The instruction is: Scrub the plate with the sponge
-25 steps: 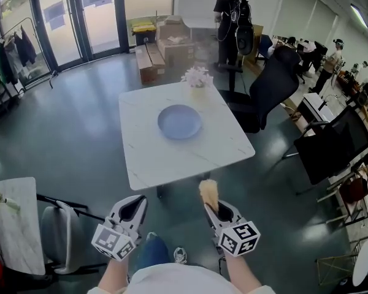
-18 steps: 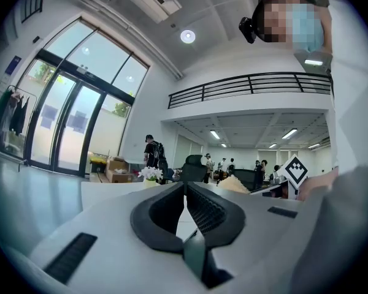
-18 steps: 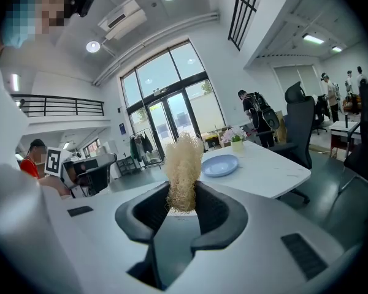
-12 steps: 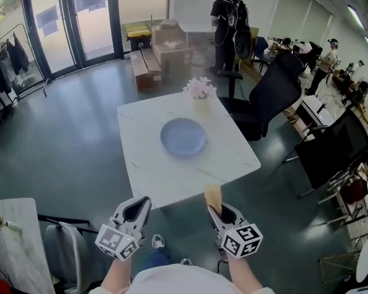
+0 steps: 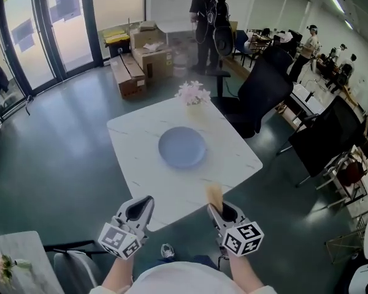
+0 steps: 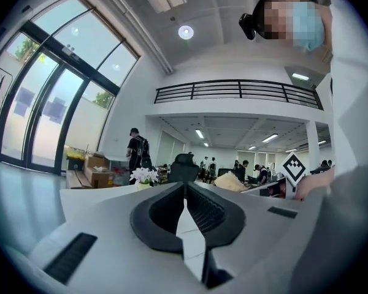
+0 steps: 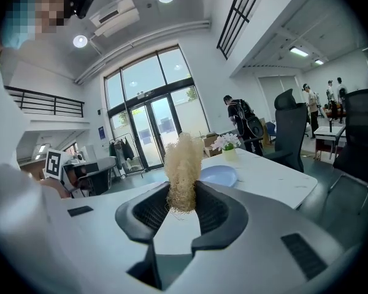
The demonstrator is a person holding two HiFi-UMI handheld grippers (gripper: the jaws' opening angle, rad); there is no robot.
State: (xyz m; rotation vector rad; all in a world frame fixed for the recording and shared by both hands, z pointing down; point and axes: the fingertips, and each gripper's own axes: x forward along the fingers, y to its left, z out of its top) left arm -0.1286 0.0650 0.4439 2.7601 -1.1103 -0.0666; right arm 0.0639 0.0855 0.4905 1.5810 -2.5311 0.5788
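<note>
A pale blue plate [image 5: 182, 147] lies flat in the middle of a white square table [image 5: 138, 133], and it shows small past the jaws in the right gripper view [image 7: 218, 176]. My right gripper [image 5: 218, 204] is shut on a tan fibrous sponge [image 5: 214, 194] that sticks up out of the jaws [image 7: 183, 167]. It hangs over the table's near edge, short of the plate. My left gripper [image 5: 141, 207] is shut with nothing in it, at the near edge to the left. In the left gripper view the gripper [image 6: 184, 192] shows its jaws meeting.
A small pot of white flowers [image 5: 193, 94] stands at the table's far side. A black office chair [image 5: 257, 90] is close to the right corner, and cardboard boxes [image 5: 145, 59] lie on the floor beyond. A person [image 5: 205, 17] stands further back. A grey chair [image 5: 73, 268] is at lower left.
Both grippers have come forward towards the table and now reach its near edge. The plate and table sit lower and nearer in the head view. Jaws unchanged.
</note>
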